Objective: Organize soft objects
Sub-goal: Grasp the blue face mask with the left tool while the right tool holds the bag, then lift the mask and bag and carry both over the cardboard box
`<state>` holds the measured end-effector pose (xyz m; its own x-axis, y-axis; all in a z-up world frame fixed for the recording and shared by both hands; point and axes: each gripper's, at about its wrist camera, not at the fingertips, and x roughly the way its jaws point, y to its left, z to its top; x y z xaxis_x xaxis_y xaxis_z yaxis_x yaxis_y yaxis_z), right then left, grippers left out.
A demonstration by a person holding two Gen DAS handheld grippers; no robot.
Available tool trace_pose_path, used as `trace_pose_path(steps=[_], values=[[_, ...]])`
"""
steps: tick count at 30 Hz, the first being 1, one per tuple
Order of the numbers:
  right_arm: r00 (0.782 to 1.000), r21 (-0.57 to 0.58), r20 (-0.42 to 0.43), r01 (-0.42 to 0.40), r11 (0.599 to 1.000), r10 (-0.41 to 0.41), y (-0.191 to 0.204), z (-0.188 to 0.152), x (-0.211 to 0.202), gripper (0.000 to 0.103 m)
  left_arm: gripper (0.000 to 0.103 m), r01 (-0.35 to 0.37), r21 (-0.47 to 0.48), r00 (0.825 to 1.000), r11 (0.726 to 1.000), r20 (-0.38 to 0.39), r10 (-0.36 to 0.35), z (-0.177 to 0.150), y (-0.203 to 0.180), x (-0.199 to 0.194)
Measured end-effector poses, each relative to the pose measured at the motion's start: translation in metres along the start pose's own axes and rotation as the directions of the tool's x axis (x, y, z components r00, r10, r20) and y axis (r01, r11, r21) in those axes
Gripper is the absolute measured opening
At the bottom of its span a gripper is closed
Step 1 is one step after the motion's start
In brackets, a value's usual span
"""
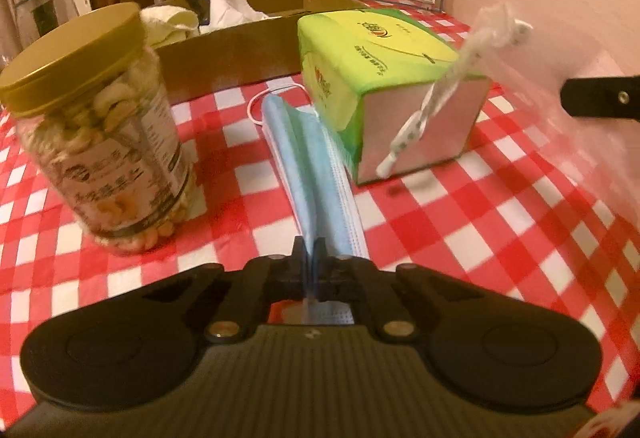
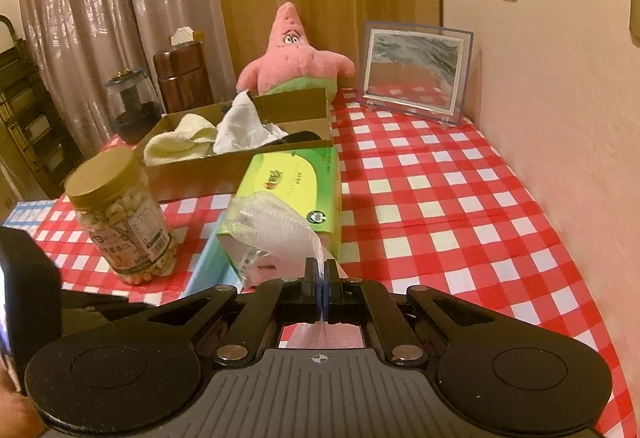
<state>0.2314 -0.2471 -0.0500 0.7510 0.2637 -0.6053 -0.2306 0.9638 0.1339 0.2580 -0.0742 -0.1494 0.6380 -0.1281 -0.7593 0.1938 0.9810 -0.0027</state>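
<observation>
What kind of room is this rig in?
Probably a home living or dining room. A table under a red-and-white checked tablecloth stands against a wall, with beige patterned curtains behind it and a pink starfish plush toy beside a framed sand picture.

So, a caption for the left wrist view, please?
Left tool pinches a blue pleated face mask above the red-checked tablecloth.
</observation>
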Motion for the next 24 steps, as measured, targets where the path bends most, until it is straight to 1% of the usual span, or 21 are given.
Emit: trace_pose_path(steps=[4,10,18,24], values=[[1.0,-0.002,0.011,-0.013,1.0,0.013,0.006,0.003,-0.006,0.001,0.002,0.021,-0.015,1.0,1.0,0.0,-0.021,-0.005,0.009,-0.023],[0.999,-0.008,0.023,-0.035,0.999,0.035,0.018,0.01,-0.013,0.001,0.002,0.037,-0.019,0.999,0.999,0.037,-0.036,-0.004,0.022,-0.065],[0.997,-0.023,0.05,-0.064,0.998,0.065,0.036,0.021,-0.026,0.001,0.002,0.055,-0.012,0.994,0.998,0.096,-0.053,0.013,0.037,-0.12],[0.994,-0.041,0.075,-0.08,0.996,0.083,0.048,0.034,-0.035,0.001,0.002,0.05,0.012,0.989,0.999,0.142,-0.051,0.033,0.05,-0.153]])
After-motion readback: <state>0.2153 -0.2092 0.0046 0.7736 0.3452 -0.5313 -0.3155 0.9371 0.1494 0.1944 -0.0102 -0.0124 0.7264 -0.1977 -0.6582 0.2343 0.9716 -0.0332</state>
